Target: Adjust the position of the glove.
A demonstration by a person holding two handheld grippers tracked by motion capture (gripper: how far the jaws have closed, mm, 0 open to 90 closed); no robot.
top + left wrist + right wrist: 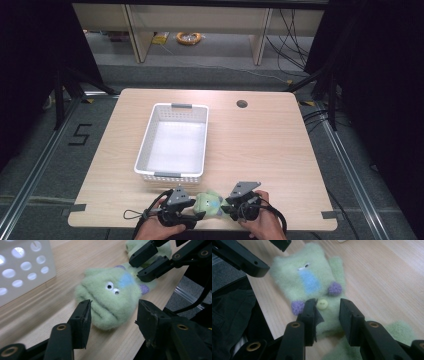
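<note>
A green plush toy [209, 202] with a blue patch, purple paws and a pale button lies at the table's front edge, between my two grippers. My left gripper [197, 214] is open, its jaws on either side of the toy's head [110, 302] without squeezing it. From the other side, my right gripper [225, 207] is shut on the toy's body just below the button [322, 304]. In the right gripper view the toy [307, 280] stretches away from the right gripper [327, 311]. In the left gripper view, the right gripper [147, 261] reaches in over the toy's far end.
A white perforated basket [150, 135] stands empty on the wooden table [260, 145], just behind the grippers; its wall [25, 270] is close on the left. A cable hole [242, 104] sits at the back right. The table's front edge runs right beside the toy.
</note>
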